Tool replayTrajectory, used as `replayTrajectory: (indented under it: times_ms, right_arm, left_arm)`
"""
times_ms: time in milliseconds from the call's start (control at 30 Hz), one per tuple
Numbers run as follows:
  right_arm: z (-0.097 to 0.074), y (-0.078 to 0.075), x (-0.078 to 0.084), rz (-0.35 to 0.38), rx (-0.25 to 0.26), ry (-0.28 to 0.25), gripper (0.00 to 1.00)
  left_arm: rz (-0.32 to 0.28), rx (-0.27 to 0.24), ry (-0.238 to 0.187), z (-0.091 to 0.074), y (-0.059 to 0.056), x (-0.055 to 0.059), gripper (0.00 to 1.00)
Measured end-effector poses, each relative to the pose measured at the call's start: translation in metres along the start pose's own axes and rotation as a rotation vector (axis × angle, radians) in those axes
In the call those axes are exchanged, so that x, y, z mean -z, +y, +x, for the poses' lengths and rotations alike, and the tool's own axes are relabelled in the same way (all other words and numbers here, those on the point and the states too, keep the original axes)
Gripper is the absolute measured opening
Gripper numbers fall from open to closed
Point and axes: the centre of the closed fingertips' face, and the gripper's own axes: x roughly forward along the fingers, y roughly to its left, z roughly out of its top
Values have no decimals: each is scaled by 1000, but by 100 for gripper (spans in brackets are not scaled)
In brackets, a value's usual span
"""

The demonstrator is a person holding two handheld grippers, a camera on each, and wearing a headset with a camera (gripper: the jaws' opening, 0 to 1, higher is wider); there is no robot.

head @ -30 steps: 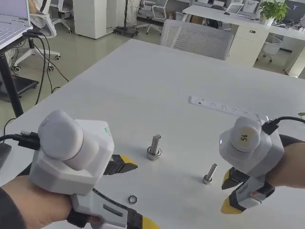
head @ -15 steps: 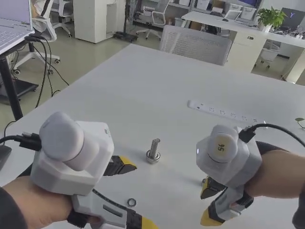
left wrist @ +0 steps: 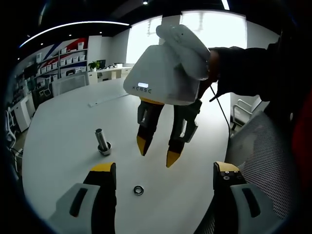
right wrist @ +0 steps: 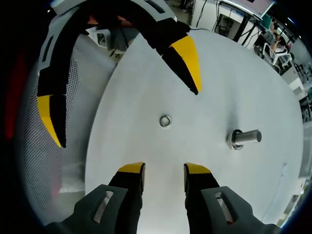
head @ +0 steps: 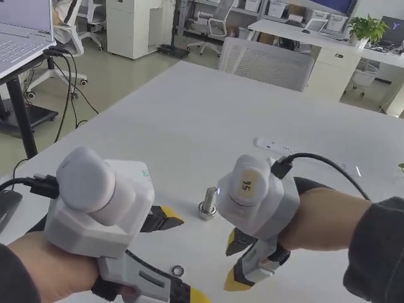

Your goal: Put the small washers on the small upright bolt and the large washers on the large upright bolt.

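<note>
Since the earlier frames, the right claw [head: 231, 265] has been carried leftward across the desk [head: 189, 126], from the right side to a position just right of the large upright bolt [head: 207, 202]. The left claw [head: 186, 257] has been kept in place at the near left. The right claw is held above the desk surface with its tips pointed down. Its jaws are parted by a narrow gap, with nothing between them. The left claw is spread wide and is likewise empty. One washer [head: 178, 271] is noted lying flat on the desk near the person's edge. In the left gripper view it is seen between the left claw's two jaws, touched by neither. In the right gripper view it lies just ahead of the right claw's tips, untouched. The bolt is standing upright, apart from the washer. A ring [head: 206, 213] is seen around its foot; whether that ring is a washer cannot be told.
</note>
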Motion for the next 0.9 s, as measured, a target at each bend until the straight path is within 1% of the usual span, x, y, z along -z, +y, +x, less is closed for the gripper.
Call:
replayTrajectory:
  times_ms: [100, 200, 300, 333, 400, 467, 567, 700, 767, 900]
  right_arm:
    - [4, -1, -10, -11, -6, -12, 34]
    - [7, 0, -18, -27, -13, -14, 34]
    - [9, 0, -24, -32, -16, -18, 34]
    - [9, -1, -27, -37, -15, -21, 34]
    - [10, -1, -30, -39, -19, -25, 34]
    - [11, -1, -33, -46, -19, -27, 34]
    - [14, -2, -36, -54, -21, -27, 34]
    - [18, -2, -40, -63, -29, -25, 34]
    - [21, -1, -44, -74, -34, -25, 33]
    - [27, 1, -49, -97, -42, -22, 32]
  left_arm:
    - [0, -6, -2, -2, 2, 0, 81]
    - [1, -12, -11, -6, 4, -3, 81]
    - [10, -21, -8, -9, 5, -4, 81]
    - [16, -28, 0, -10, 6, -4, 81]
    - [13, -29, -2, -14, 8, -5, 82]
    - [10, -35, -1, -18, 10, -3, 82]
    - [-8, -64, 3, -25, 17, 4, 82]
    - [-27, -75, 3, -28, 17, 9, 82]
    - [-32, -80, 1, -29, 17, 10, 82]
    - [-43, -98, -18, -31, 21, 8, 82]
